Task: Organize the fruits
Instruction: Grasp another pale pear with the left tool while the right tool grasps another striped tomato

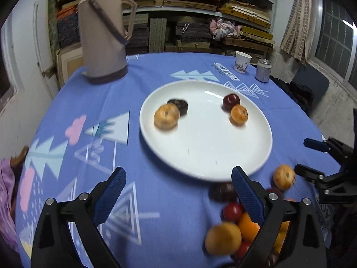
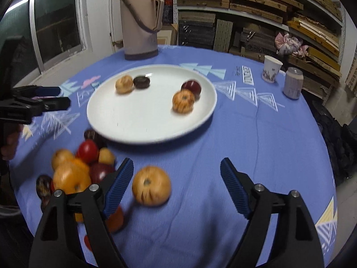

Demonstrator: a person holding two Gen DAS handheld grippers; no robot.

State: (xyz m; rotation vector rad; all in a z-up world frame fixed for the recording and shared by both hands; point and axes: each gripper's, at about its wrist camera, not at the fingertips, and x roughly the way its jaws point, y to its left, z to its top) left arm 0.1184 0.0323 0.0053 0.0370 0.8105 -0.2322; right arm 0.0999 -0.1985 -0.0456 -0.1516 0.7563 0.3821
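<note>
I hold my right hand-held gripper (image 2: 176, 185) open around a loose round orange fruit (image 2: 151, 186) on the blue-clothed desk (image 2: 256, 134), beside the fruit pile (image 2: 82, 167), for the white plate (image 2: 125, 122); left hand-held gripper (image 1: 178, 192) open, empty.

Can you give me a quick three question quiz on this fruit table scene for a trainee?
1. True or false: the white plate holds four fruits.
2. Which fruit lies nearest between the fingers of the right gripper: A the loose orange fruit, B the dark red fruit on the plate, C the can?
3. Fill in: the left gripper is ____ and holds nothing.

Key: 1 true; 2 A; 3 open.
</note>
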